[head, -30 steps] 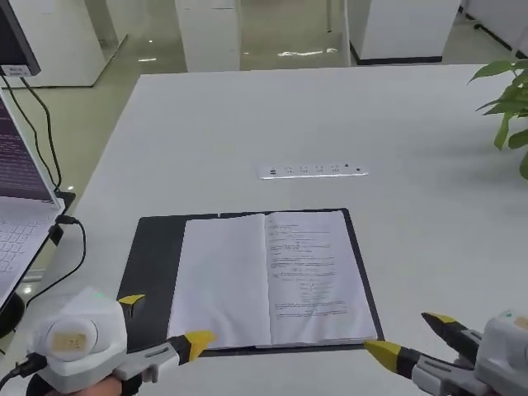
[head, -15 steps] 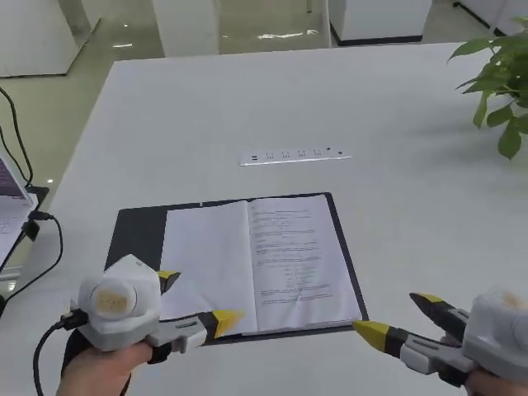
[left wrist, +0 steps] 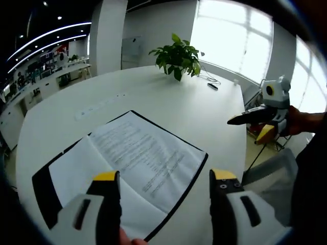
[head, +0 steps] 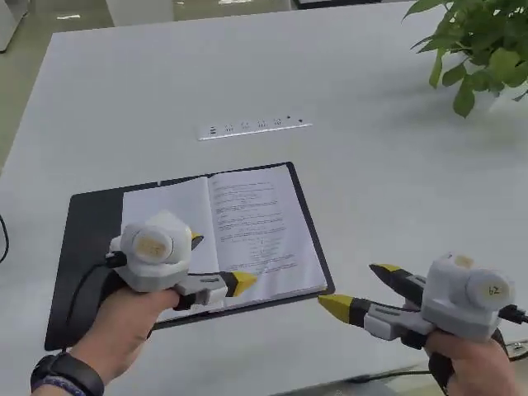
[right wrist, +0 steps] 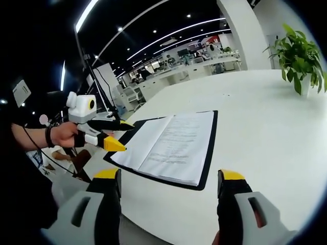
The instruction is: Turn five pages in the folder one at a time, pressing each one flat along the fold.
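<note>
The black folder [head: 87,247] lies open on the white table, with a blank page on the left and a printed page [head: 256,223] on the right. My left gripper [head: 219,261] is open and hovers over the lower part of the left page, near the fold. My right gripper [head: 359,287] is open too, off the folder's lower right corner and clear of the paper. In the left gripper view the folder [left wrist: 127,153] lies beyond the spread jaws of the left gripper [left wrist: 164,176]. The right gripper view shows the folder [right wrist: 173,138] ahead of the right gripper [right wrist: 168,174], with nothing held.
A white power strip [head: 247,128] is set into the table behind the folder. A potted plant [head: 474,41] stands at the far right. The table's near edge runs just below my hands, and a cable [head: 388,375] hangs there.
My left gripper has come up from the folder's lower left corner to over the left page. The right gripper stays by the lower right corner. My head has turned right.
</note>
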